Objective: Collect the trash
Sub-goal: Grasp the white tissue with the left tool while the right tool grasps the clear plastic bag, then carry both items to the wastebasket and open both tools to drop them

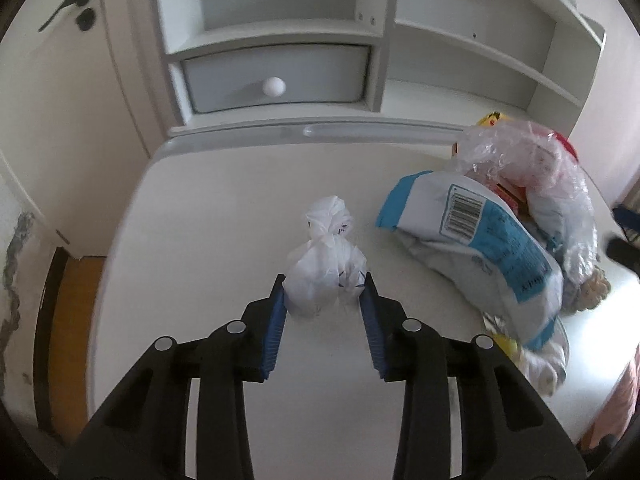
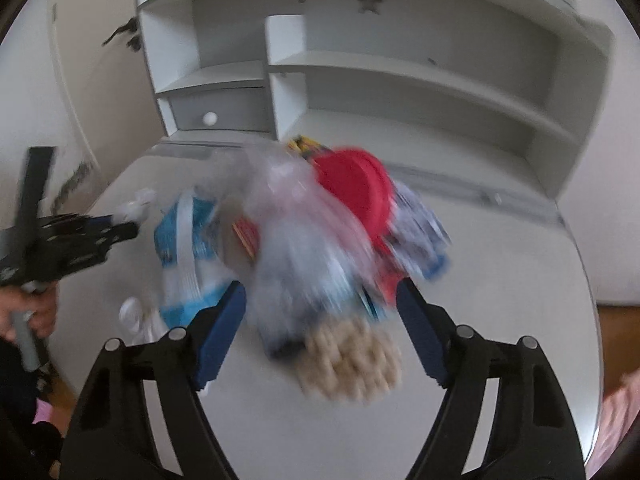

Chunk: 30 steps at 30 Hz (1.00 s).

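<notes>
A white bench stands against a white shelf unit with a small drawer that has a round knob. In the left wrist view, the left gripper reaches forward over the bench with its blue-padded fingers apart, one on each side of a small knotted white bag that sits on the bench; the pads are at or just beside the bag's sides, but whether they press on it cannot be told. To the right of the bag, apart from it, lies a pile of trash: a white and blue pouch with a barcode on top, a crumpled clear plastic bag behind it, and a beige clump at the pile's right edge. A door with a dark handle is at far left. The right wrist view is blurred. Here the right gripper has its fingers wide apart, straddling the near side of the same pile: the clear plastic bag in the middle, a red round lid-like thing behind it, the blue and white pouch to the left, and the beige clump nearest the camera, between the fingers but not gripped. The left gripper shows at the left edge of this view, held by a hand, its tip at the small white bag.
</notes>
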Tool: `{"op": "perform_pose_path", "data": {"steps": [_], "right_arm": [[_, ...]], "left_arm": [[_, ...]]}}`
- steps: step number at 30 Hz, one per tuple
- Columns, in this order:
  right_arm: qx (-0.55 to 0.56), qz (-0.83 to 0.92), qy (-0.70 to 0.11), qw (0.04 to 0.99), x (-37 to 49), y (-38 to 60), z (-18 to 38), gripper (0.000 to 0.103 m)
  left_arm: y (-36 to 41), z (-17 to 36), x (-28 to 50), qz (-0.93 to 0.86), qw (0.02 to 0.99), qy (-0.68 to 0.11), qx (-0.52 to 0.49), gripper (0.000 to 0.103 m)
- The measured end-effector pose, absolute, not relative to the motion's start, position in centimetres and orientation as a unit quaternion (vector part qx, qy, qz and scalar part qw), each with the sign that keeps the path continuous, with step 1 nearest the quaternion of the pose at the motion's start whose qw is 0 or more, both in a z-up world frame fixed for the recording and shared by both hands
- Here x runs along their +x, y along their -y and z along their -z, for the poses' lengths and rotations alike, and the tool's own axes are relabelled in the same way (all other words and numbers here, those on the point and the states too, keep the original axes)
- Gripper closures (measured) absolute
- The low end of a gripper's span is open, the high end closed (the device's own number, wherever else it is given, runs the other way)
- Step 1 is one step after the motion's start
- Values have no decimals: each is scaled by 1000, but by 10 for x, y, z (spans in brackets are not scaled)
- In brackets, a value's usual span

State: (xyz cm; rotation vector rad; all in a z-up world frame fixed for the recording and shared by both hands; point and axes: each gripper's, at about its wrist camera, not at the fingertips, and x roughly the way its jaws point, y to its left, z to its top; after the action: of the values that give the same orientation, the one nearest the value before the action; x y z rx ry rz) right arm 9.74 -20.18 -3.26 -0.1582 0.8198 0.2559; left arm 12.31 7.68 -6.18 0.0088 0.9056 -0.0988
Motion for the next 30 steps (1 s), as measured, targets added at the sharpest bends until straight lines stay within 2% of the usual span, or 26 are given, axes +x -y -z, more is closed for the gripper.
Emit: {"op": "perform_pose_path", "data": {"steps": [3, 6, 8, 10, 15, 20, 24, 30], "right_arm": [[-111, -126, -391, 905, 119, 177, 30, 29], [-148, -113, -404, 896, 139, 159, 36, 42], [-159, -110, -423, 885, 149, 153, 43, 78], [-147, -114, -414, 891, 147, 156, 36, 89], [-62, -136, -355, 923, 115, 188, -15, 92], [15, -93, -319, 943, 62, 264, -44, 92], [68, -5, -315, 947, -1, 352, -35, 92], [157, 188, -320, 915, -118, 499, 11, 92]], "left_arm": [[-85, 56, 109, 47, 901, -432, -2, 67], [-91, 53, 100, 47, 902, -428, -6, 67], [-91, 49, 95, 49, 903, -426, -7, 67], [-87, 45, 91, 54, 905, -421, -6, 68], [-65, 24, 79, 73, 913, -400, 4, 68], [-10, -1, 71, 128, 919, -373, 12, 68], [65, -11, 58, 205, 911, -356, 34, 68], [228, -8, 9, 391, 854, -336, 73, 68]]}}
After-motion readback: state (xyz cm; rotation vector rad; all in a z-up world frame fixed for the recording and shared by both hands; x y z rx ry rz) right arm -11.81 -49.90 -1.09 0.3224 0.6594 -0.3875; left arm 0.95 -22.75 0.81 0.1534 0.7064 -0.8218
